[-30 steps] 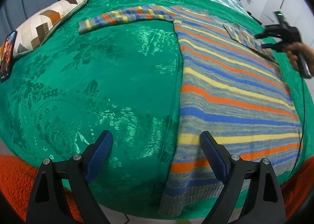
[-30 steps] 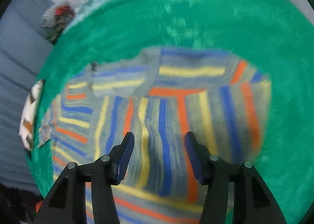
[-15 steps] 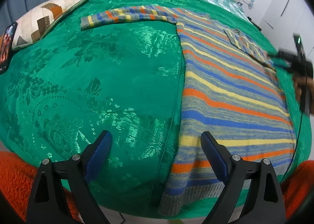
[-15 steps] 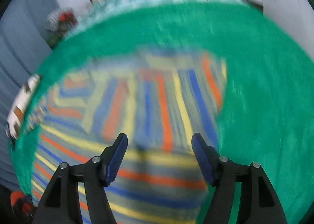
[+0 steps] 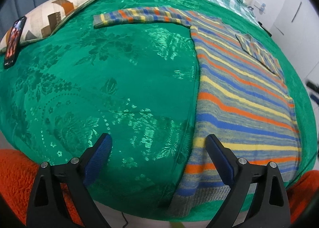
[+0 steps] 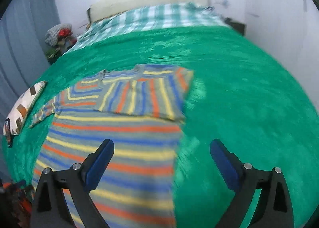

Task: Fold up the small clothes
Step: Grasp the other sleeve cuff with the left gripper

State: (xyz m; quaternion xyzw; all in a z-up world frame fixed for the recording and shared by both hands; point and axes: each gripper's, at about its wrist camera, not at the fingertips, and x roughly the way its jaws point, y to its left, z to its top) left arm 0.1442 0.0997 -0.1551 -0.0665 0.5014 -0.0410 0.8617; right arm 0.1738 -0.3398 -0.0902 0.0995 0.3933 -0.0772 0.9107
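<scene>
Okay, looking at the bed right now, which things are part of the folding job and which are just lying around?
Part of the job:
sweater
left gripper, jaws open
right gripper, jaws open
green cover it lies on

Lying about:
pillow
phone
checked sheet
clothes pile

Right gripper [image 6: 161, 160] now sits back from the striped sweater [image 6: 127, 128], jaws wider apart, seeing the whole bed, and shows in the left view only as a blurred trace at the right edge.
</scene>
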